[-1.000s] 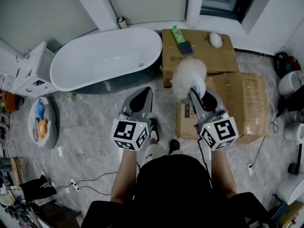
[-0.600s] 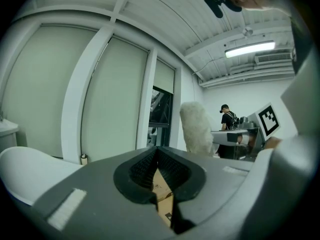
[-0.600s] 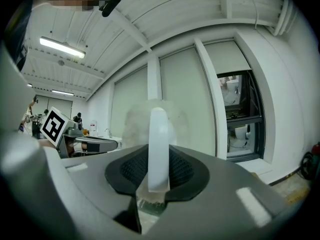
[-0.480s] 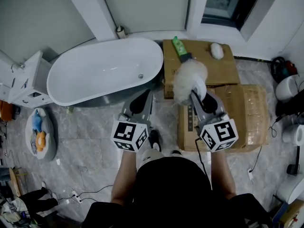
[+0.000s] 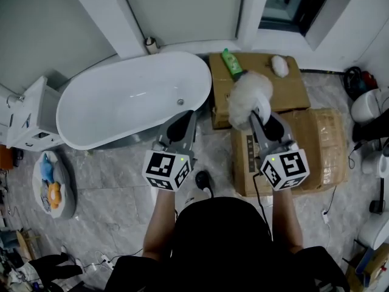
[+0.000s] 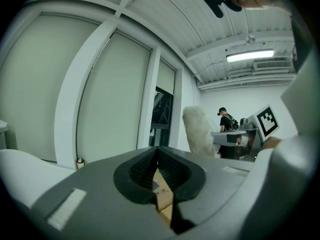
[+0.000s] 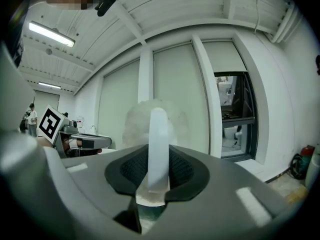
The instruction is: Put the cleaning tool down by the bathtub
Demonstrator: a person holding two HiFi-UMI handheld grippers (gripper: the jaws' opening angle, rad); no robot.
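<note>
Right gripper (image 7: 158, 170): pads clamped on the flat white handle of the tool (image 5: 248, 97), a fluffy white duster. The head points forward and about level, which I judge to be a carrying grip that keeps the fluff off the floor (image 5: 109, 181). Left gripper (image 6: 157, 170): pads together on nothing, with only cardboard showing past them; held alongside, idle. Tool's place: in the air over the near edge of the far box (image 5: 292, 90), just right of the tub (image 5: 130, 99), not yet set down. Surroundings: the tub's rounded right end is just beside the boxes, leaving a narrow strip of floor between them, straight ahead of the grippers. A green bottle (image 5: 231, 62) lies on the far box top. Open room: bare floor runs along the tub's near side, to the left, likely the easier spot to lower the tool.
</note>
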